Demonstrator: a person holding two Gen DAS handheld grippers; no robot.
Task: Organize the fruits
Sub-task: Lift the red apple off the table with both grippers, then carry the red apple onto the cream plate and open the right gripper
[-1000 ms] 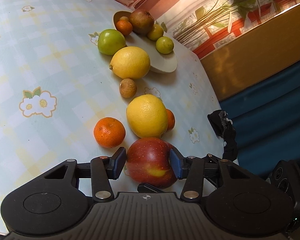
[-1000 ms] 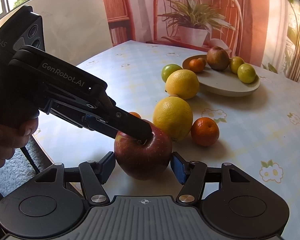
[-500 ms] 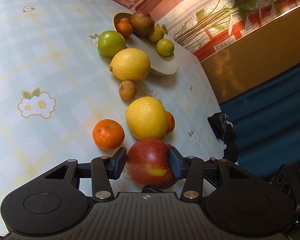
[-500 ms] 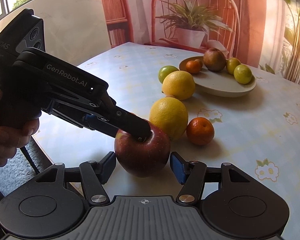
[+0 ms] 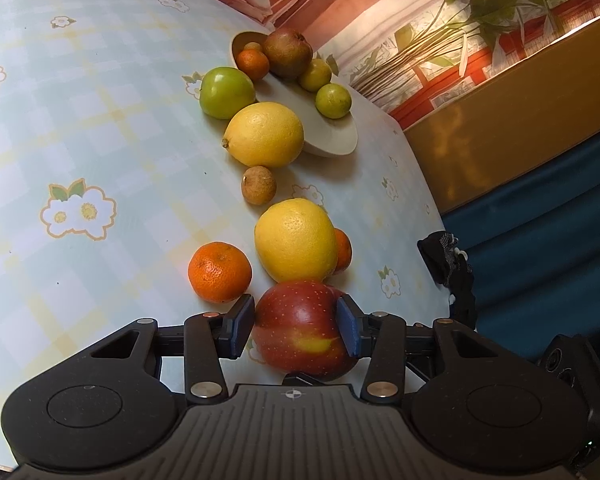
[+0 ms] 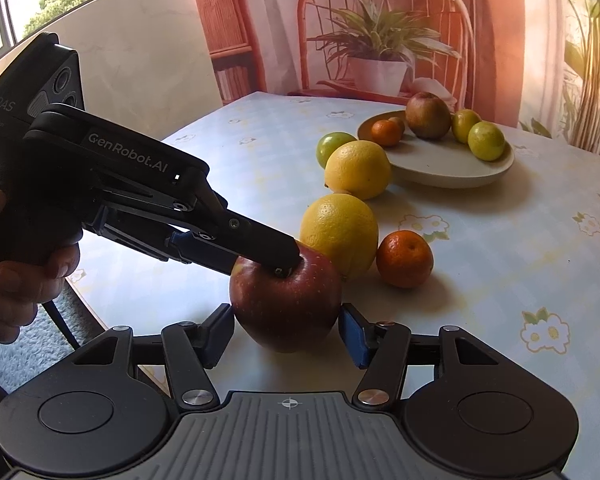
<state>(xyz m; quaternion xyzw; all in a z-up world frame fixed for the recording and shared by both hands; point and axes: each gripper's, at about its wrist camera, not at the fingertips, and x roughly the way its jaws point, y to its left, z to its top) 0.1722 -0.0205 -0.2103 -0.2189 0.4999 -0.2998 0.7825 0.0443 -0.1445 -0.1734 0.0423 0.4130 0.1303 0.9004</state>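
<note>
A red apple (image 5: 300, 332) (image 6: 284, 304) rests on the flowered table near its front edge. My left gripper (image 5: 296, 328) has both pads against the apple's sides and its jaws are closing on it; in the right wrist view one of its fingers (image 6: 268, 248) lies across the apple's top. My right gripper (image 6: 286, 334) brackets the same apple from another side, its blue pads touching the skin. Behind the apple lie a big yellow citrus (image 5: 296, 240), two mandarins (image 5: 220, 272) (image 5: 343, 250), a small brown fruit (image 5: 259, 185), a lemon (image 5: 264, 134) and a green apple (image 5: 226, 92).
A beige plate (image 5: 332, 140) (image 6: 452, 168) at the far end holds a brown fruit, a mandarin and two small green fruits. The table edge runs just right of the apple, with a black strap (image 5: 446, 260) hanging there. A person's hand (image 6: 16, 280) grips the left gripper's handle.
Both pairs of pads have narrowed onto the red apple. Neither hand has shifted noticeably and the apple stays in place on the table.
</note>
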